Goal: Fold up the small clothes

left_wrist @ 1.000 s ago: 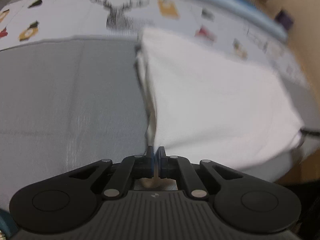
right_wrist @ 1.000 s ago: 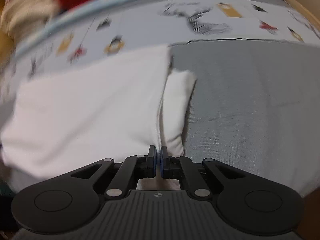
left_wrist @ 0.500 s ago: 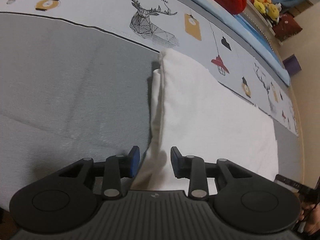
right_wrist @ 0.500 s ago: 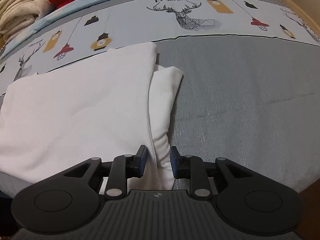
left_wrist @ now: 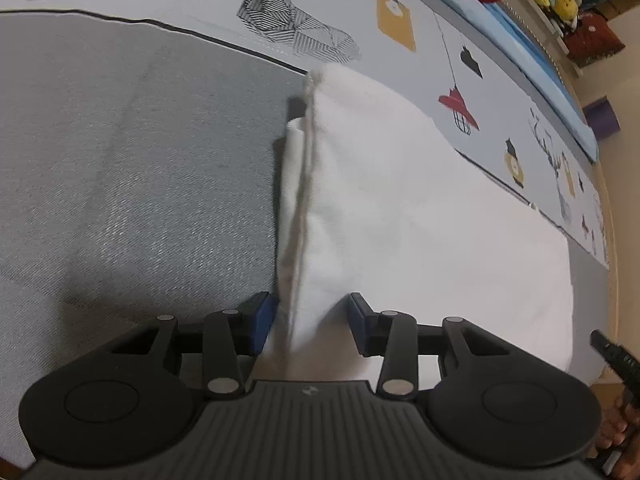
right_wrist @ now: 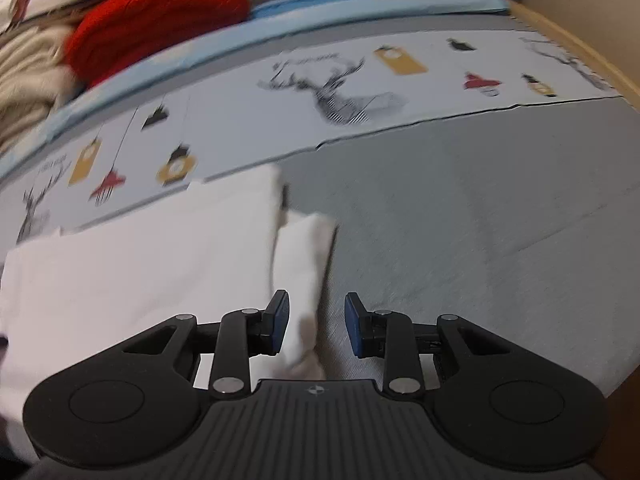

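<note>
A white garment [left_wrist: 420, 220] lies folded on the grey bed cover [left_wrist: 120, 160], its layered left edge running toward me. My left gripper [left_wrist: 310, 320] sits at the near end of that edge. Its jaws are opening, and a raised ridge of white cloth stands loose between the blue pads [left_wrist: 262, 318]. In the right wrist view the same garment [right_wrist: 140, 280] lies to the left, with a narrow folded flap [right_wrist: 304, 256] sticking out beside it. My right gripper [right_wrist: 316, 324] is over the flap's near end. Its jaws are opening and the cloth is slack beside the left pad.
A printed band with deer and lamps [right_wrist: 340, 92] runs across the bed behind the garment. Beyond it are a blue sheet [right_wrist: 360, 12], a red knit [right_wrist: 160, 28] and beige folded clothes [right_wrist: 28, 68]. The wooden bed edge [right_wrist: 580, 52] is at the right. A hand [left_wrist: 624, 420] shows at the left view's lower right.
Both grippers were shut on the garment's edge a second ago; both have opened and the cloth has dropped onto the bed. The left gripper has moved lower and closer to the cloth.
</note>
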